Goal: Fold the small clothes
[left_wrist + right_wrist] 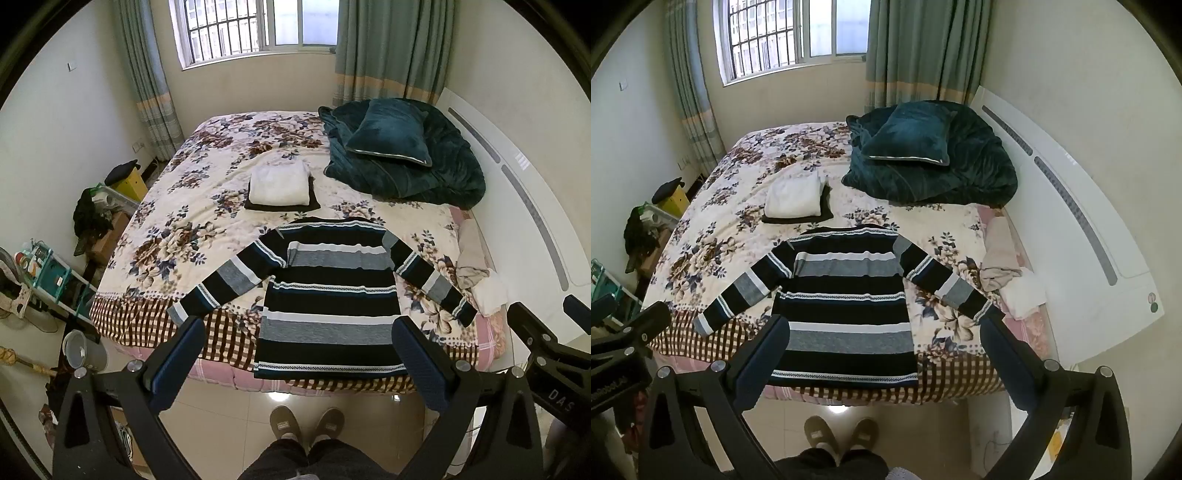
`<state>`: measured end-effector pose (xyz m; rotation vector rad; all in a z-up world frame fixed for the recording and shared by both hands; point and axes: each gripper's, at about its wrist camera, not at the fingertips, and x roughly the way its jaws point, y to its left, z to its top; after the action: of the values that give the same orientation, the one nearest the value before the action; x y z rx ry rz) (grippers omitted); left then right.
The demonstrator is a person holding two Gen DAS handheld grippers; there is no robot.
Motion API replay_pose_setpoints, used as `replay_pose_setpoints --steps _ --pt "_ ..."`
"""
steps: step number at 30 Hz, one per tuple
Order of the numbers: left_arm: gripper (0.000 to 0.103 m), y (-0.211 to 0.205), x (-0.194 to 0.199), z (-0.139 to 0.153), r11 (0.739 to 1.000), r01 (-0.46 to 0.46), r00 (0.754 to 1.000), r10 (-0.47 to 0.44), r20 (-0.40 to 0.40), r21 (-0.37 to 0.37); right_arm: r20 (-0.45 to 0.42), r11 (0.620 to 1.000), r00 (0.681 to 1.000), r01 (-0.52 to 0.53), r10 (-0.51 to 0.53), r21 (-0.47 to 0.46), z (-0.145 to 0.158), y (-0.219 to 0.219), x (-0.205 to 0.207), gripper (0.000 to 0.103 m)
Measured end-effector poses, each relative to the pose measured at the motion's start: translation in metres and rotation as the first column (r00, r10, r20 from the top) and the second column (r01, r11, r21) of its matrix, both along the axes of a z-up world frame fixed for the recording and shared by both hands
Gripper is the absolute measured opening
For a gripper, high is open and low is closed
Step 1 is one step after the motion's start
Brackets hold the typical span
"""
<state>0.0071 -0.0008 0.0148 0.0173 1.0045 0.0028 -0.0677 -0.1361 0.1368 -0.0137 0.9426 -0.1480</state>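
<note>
A striped black, grey and white sweater (328, 299) lies flat on the floral bed cover (207, 199), sleeves spread, hem at the near bed edge. It also shows in the right wrist view (846, 306). Behind it a folded white garment (279, 184) rests on a folded dark one (258, 206); the same pile shows in the right wrist view (793, 199). My left gripper (299, 354) is open and empty, held above the floor before the hem. My right gripper (882, 350) is open and empty too, beside the left one.
A teal duvet (443, 173) with a teal pillow (388, 133) lies at the bed's far right. Loose pale clothes (476, 273) lie at the right edge by the white headboard (524, 206). Clutter and a bucket (83, 354) stand left. The person's slippers (306, 422) are on the tiled floor.
</note>
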Motion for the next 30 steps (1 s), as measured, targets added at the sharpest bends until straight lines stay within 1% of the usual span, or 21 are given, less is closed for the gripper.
replay_pose_setpoints --steps 2,4,6,13,15,18,25,30 --pt "0.103 0.002 -0.001 -0.001 1.0 0.0 1.0 0.0 0.003 -0.003 -0.003 1.0 1.0 -0.003 0.003 0.002 -0.001 0.001 0.001 0.103" --pt "0.103 0.002 -0.001 0.0 1.0 0.0 1.0 0.0 0.005 -0.002 -0.003 1.0 1.0 -0.004 0.004 0.001 0.011 0.001 0.006 0.103" --pt "0.103 0.009 0.0 0.004 1.0 -0.003 1.0 0.003 0.007 -0.007 0.0 1.0 1.0 -0.004 0.004 0.0 0.011 0.001 0.006 0.103" --pt "0.103 0.012 0.004 0.007 1.0 -0.001 1.0 0.001 0.011 -0.012 0.002 1.0 1.0 -0.004 0.004 -0.001 0.009 0.003 0.005 0.103" --pt "0.103 0.012 0.005 0.007 1.0 0.0 1.0 0.0 0.011 -0.015 0.0 1.0 1.0 -0.005 0.005 -0.004 0.017 0.006 0.007 0.103" --pt "0.103 0.012 0.004 0.006 1.0 -0.001 1.0 0.001 0.013 -0.015 0.001 1.0 1.0 -0.003 0.003 -0.004 0.02 0.005 0.008 0.103" --pt "0.103 0.012 0.006 0.006 1.0 0.002 1.0 -0.002 0.014 -0.015 0.003 1.0 1.0 -0.006 0.006 -0.004 0.017 0.005 0.006 0.103" --pt "0.103 0.011 0.002 0.005 1.0 0.001 1.0 0.0 0.019 -0.012 0.0 1.0 1.0 -0.008 0.008 -0.003 0.019 0.005 0.007 0.103"
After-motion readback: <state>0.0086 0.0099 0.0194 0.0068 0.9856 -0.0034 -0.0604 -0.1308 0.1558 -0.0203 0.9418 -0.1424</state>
